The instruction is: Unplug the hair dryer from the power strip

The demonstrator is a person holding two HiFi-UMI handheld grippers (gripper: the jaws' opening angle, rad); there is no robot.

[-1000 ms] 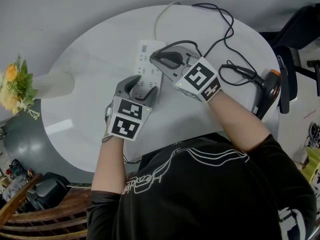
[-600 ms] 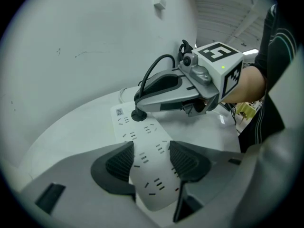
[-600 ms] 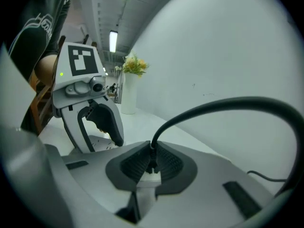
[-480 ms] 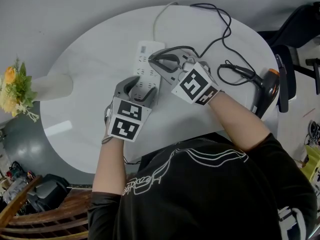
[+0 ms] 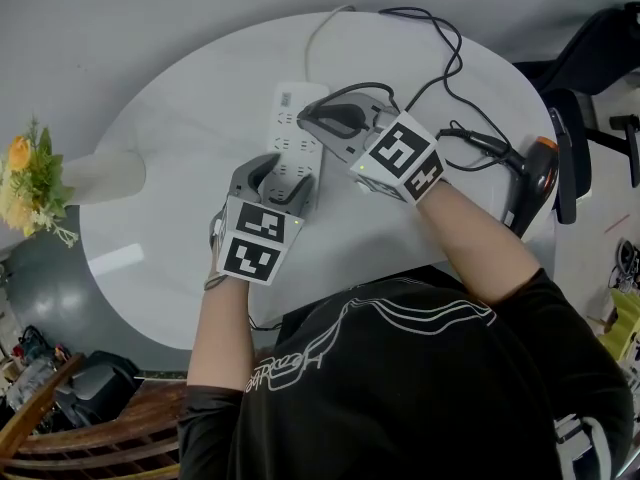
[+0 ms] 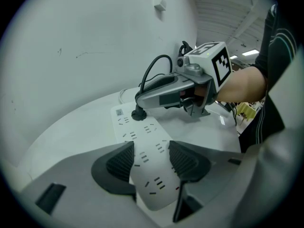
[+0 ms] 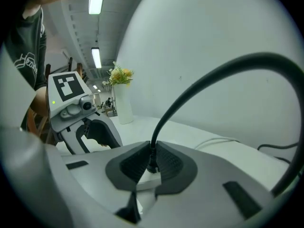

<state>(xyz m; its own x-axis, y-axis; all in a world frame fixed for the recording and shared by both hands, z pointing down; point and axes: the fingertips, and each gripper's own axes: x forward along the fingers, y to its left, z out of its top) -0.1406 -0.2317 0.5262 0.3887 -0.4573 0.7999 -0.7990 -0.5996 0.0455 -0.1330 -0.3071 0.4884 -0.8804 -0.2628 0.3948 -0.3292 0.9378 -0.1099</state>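
Note:
A white power strip (image 5: 287,118) lies on the round white table (image 5: 180,118). My left gripper (image 5: 278,175) straddles its near end, and in the left gripper view both pads (image 6: 121,161) press the sides of the power strip (image 6: 142,141). My right gripper (image 5: 312,118) is shut on the black plug (image 7: 152,166), which still sits in a far socket of the strip; the left gripper view shows the plug (image 6: 138,113) under those fingers. The black cord (image 5: 450,58) loops across the table to the black and orange hair dryer (image 5: 541,168) at the right edge.
A white vase (image 5: 105,171) with yellow flowers (image 5: 25,178) stands at the table's left edge. The strip's white cable (image 5: 318,38) runs off the far edge. A dark chair (image 5: 590,58) stands to the right, and a wall is close behind the table.
The right gripper rocked slightly to the left and came back, still on the plug. The left gripper and the strip have not moved.

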